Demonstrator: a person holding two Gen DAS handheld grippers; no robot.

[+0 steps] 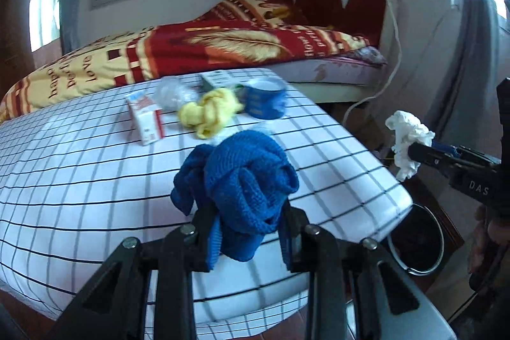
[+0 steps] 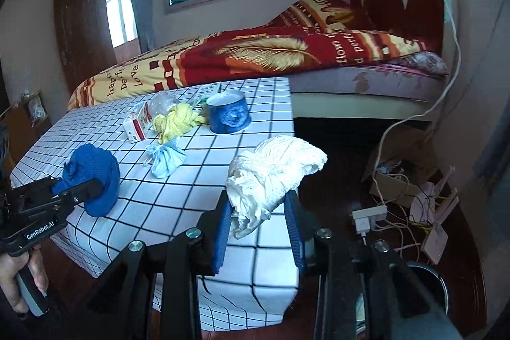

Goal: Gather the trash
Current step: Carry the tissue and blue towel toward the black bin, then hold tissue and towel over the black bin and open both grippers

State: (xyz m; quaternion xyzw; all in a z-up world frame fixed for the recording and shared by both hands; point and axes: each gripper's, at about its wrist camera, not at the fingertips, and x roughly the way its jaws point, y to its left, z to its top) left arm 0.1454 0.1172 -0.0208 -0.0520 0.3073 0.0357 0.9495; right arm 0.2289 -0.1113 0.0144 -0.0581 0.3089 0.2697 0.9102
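Note:
My left gripper (image 1: 245, 212) is shut on a bunched blue knitted cloth (image 1: 245, 177), held over the near part of the checked table (image 1: 79, 180). In the right wrist view the same gripper (image 2: 86, 190) holds that blue cloth (image 2: 95, 174) at the table's left edge. My right gripper (image 2: 258, 209) is shut on a crumpled white tissue (image 2: 274, 174), past the table's right corner. From the left wrist view the right gripper (image 1: 414, 150) and the tissue (image 1: 408, 142) hang above a dark round bin (image 1: 417, 241) on the floor.
On the table lie a small carton (image 1: 146, 117), a yellow cloth (image 1: 207, 112), a blue tub (image 1: 264, 99), a clear bag (image 1: 170, 93) and a pale blue knotted bag (image 2: 165, 160). Behind stands a bed (image 2: 366, 78). Cables and a power strip (image 2: 369, 220) litter the floor at right.

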